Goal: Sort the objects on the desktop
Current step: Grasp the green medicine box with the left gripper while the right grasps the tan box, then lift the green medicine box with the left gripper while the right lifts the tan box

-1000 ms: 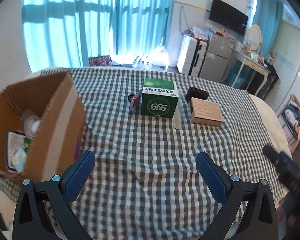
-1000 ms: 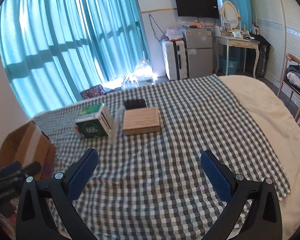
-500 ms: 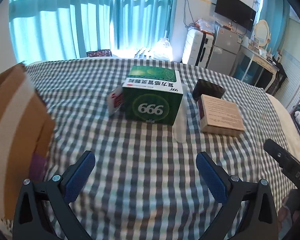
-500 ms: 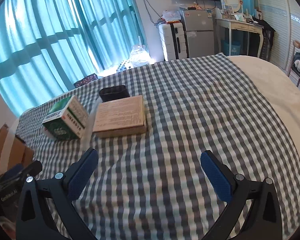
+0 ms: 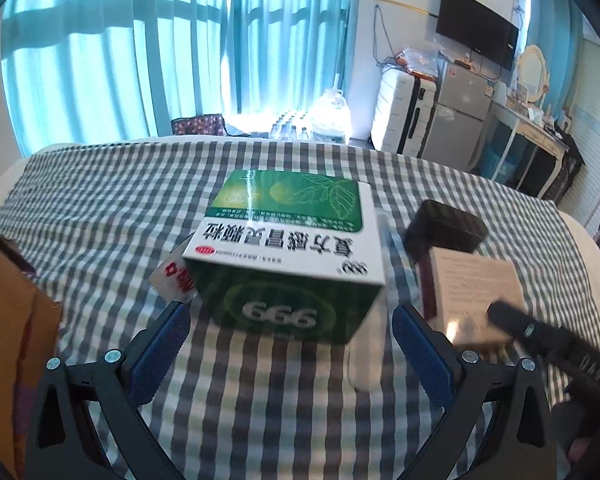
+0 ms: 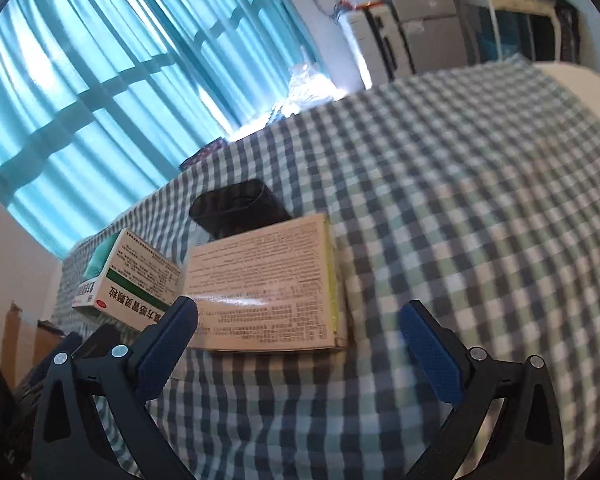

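The left gripper [image 5: 290, 340] hangs low over the checked tablecloth [image 5: 100, 208] with its blue pads spread wide and nothing between them. Straight ahead at 12 o'clock sits the green medicine box [image 5: 288, 248], marked 999 on its near face (read upside down from here), its front edge just beyond the fingertips. A small red-and-white sachet [image 5: 172, 280] pokes out from the box's left side at about 10 o'clock, touching it. A pale, translucent tube-like item [image 5: 370, 344] lies along the box's right side; what it is cannot be told. At 2 o'clock lies a tan printed box [image 5: 472, 292], with a black case [image 5: 444, 230] just behind it. A cardboard box [image 5: 8, 332] stands at the left edge, around 9 o'clock.

The right gripper [image 6: 298, 332] is likewise spread and holds nothing. The tan printed box [image 6: 264, 284] lies at 12 o'clock just past its left pad, the black case [image 6: 238, 208] touching its far edge, and the green medicine box [image 6: 128, 284] just beside it at 10 o'clock. The tablecloth [image 6: 460, 200] here is motion-blurred.
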{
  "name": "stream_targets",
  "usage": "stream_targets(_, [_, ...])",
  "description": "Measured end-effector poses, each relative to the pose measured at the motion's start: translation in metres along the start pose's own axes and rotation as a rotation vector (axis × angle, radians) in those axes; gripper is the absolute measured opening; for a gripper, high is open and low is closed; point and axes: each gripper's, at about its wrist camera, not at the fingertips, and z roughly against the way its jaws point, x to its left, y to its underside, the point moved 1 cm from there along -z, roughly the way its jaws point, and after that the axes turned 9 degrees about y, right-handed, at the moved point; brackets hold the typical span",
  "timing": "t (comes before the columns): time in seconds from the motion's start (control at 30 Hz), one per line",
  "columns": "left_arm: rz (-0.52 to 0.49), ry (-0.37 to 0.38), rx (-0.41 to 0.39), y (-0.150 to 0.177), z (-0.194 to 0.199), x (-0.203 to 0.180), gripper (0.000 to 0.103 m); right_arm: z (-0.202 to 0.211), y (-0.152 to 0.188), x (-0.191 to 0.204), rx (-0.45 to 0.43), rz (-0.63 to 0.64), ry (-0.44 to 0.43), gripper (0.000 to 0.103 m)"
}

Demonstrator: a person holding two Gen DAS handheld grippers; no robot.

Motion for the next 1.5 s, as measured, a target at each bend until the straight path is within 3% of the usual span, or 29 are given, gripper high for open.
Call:
stream_targets(0.37, [-0.026, 0.026, 0.017, -0.025, -0.046, 0.009, 0.103, -0.011, -0.001, 0.012, 0.024, 0.006, -0.072, 0.1])
stream_targets(0.47, [-0.081, 0.039, -0.011, -0.03, -0.049, 0.009, 0.092, -0.013, -0.003, 0.018, 0.044, -0.013, -0.115, 0.089])
stream_targets(0.53, [-0.128, 0.024, -0.007, -0.031, -0.047, 0.009, 0.092, -0.016, -0.003, 0.016, 0.052, -0.027, -0.132, 0.061])
stream_targets(0.63, [-0.133, 0.062, -0.004, -0.026, -0.036, 0.014, 0.091, -0.017, -0.001, 0.008, 0.074, -0.087, -0.215, 0.05])
stream_targets(0.73, [-0.147, 0.061, 0.002, -0.017, -0.02, 0.019, 0.091, -0.015, 0.002, 0.01, 0.098, -0.118, -0.276, 0.045])
stream_targets(0.93, [-0.16, 0.072, 0.046, 0.011, 0.01, 0.028, 0.092, -0.014, 0.016, 0.037, 0.146, -0.066, -0.298, 0.043])
stream_targets(1.03, [-0.163, 0.06, 0.091, 0.013, 0.002, 0.028, 0.092, -0.026, 0.018, 0.043, 0.146, -0.054, -0.249, 0.045])
stream_targets(1.13, [-0.18, 0.041, 0.094, 0.017, -0.001, 0.023, 0.092, -0.035, 0.016, 0.039, 0.156, -0.134, -0.304, 0.046])
stream_targets(1.33, [-0.159, 0.033, 0.102, 0.011, -0.011, 0.021, 0.092, -0.027, 0.018, 0.039, 0.188, -0.151, -0.371, 0.047])
stream_targets(1.43, [-0.17, 0.029, 0.1, 0.011, -0.013, 0.024, 0.092, -0.042, 0.02, 0.039, 0.231, -0.153, -0.337, 0.05])
stream_targets(1.5, [-0.183, 0.025, 0.102, 0.012, -0.014, 0.022, 0.092, -0.044, 0.019, 0.039, 0.208, -0.163, -0.355, 0.054])
